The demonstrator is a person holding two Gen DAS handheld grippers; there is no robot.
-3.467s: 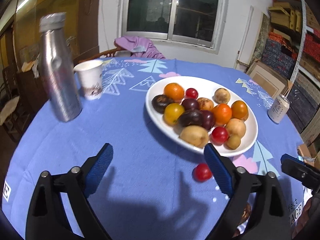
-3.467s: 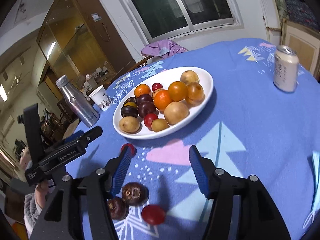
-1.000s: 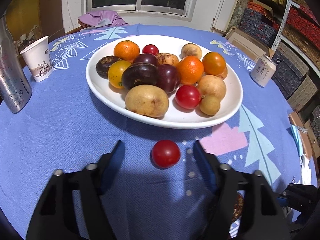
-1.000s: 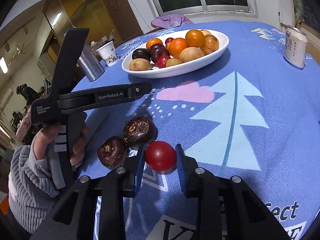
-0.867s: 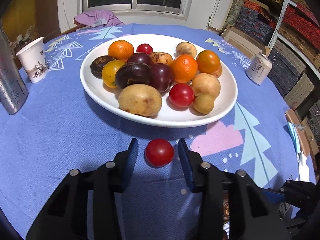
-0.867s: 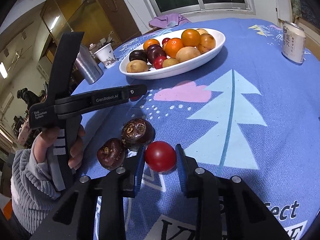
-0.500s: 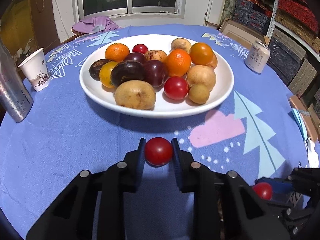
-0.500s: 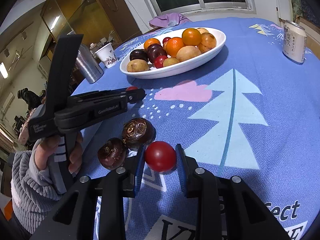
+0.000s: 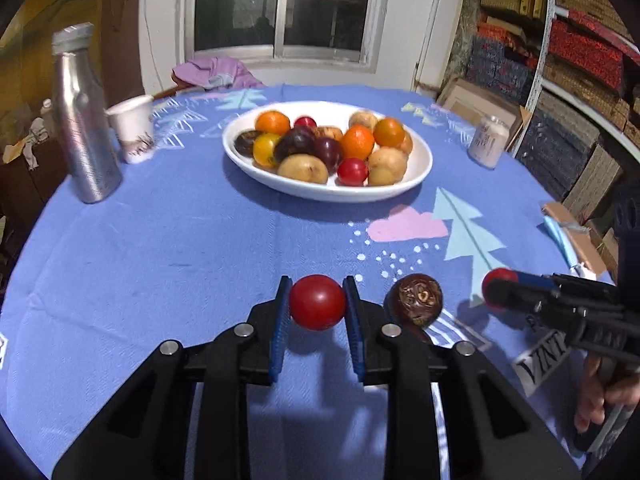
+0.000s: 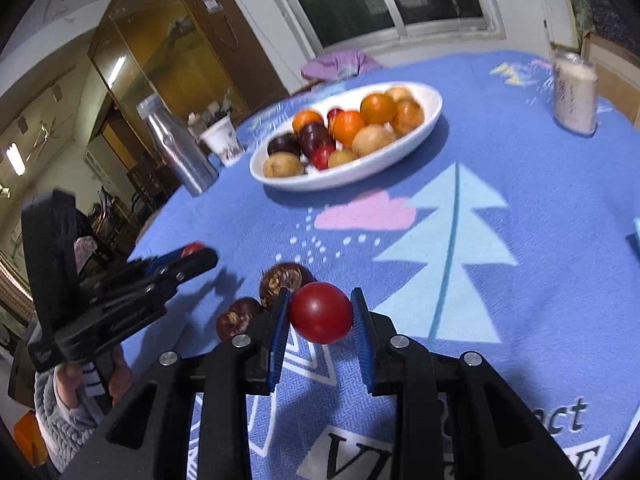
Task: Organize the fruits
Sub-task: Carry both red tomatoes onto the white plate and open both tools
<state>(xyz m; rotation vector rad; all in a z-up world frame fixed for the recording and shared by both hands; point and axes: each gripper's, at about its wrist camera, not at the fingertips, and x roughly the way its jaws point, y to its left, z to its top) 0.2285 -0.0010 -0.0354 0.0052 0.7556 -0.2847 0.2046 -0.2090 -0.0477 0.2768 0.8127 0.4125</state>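
both tongs are clamped on small red fruits: the left tongs [image 9: 317,306] pinch a red fruit [image 9: 317,302] between blue pads, lifted off the cloth, and the right tongs [image 10: 320,312] grip another red fruit [image 10: 320,313] the same way

the counter [image 9: 160,240] is round, under a blue cloth printed with pale trees and a pink cloud. a white plate [image 9: 416,176] of mixed fruit stands past the middle, a silver bottle [image 9: 84,120] and a paper cup [image 9: 134,130] to its left, a can [image 9: 488,142] to its right. two dark brown fruits [image 10: 280,280] lie on the cloth near the right tongs. behind are a dark window, a wooden cabinet and stacked boxes

bare cloth lies open between the tongs and the plate; the counter's near edge curves off close on both sides, and the bottle stands near the left edge

a second ago the left tongs stood open around their fruit on the cloth just before the plate; now they have shut on it, drawn back from the plate and raised it. the right tongs have kept their grip
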